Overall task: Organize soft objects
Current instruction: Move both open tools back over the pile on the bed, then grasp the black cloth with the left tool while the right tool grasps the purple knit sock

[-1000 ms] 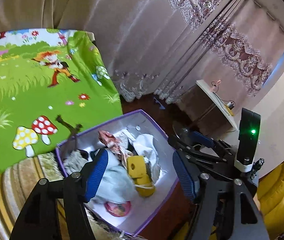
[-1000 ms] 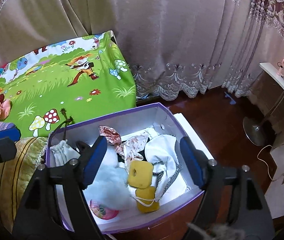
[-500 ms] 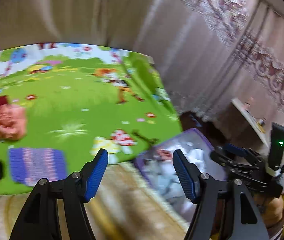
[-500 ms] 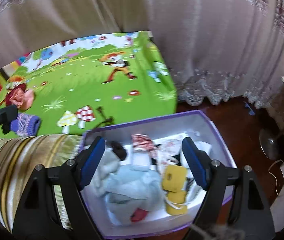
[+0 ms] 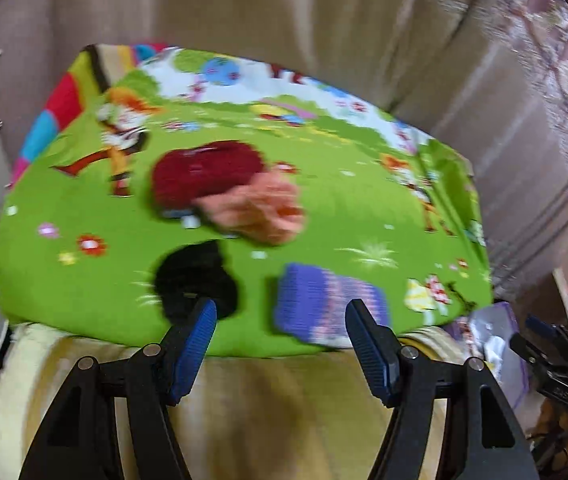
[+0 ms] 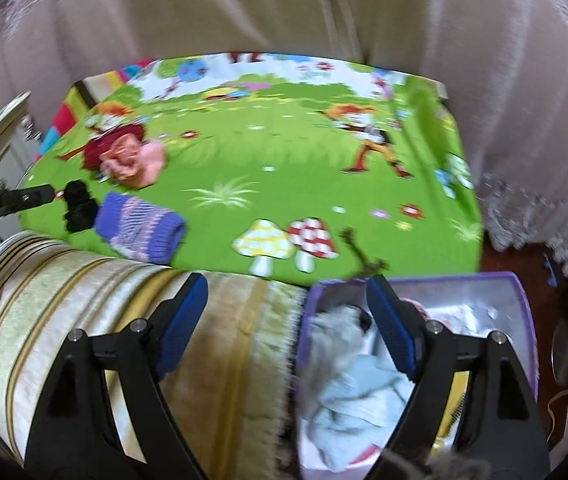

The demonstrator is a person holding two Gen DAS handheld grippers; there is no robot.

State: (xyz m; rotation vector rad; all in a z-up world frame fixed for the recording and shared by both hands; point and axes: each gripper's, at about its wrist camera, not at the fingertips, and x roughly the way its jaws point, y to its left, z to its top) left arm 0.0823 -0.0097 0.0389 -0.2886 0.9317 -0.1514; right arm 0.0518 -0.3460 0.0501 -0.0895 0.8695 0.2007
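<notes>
- Both grippers are heading empty toward the loose soft items lying on the green cartoon play mat (image 5: pixel 324 200); by my reading, this is the reach for the next piece to store.
- The left gripper (image 5: pixel 279 320) is standing open with nothing between its pads, aimed between the black fuzzy item (image 5: pixel 191 276) and the purple knitted piece (image 5: pixel 324 304). The dark red knit (image 5: pixel 203 176) and the pink crumpled cloth (image 5: pixel 259 212) are lying touching each other, farther back on the mat.
- The right gripper (image 6: pixel 288 308) is open and empty too; its jaws have just been widening, hanging over the striped cushion edge (image 6: pixel 83 300) and the purple storage box (image 6: pixel 520 292), which is already holding the light blue cloth (image 6: pixel 364 392) and other fabrics.
- The next move probably calls for lowering the left jaws around the purple knit or the black item and pinching the fabric firmly.
- Compared with a second ago, both views have swung from the box toward the mat, the left one farther.
</notes>
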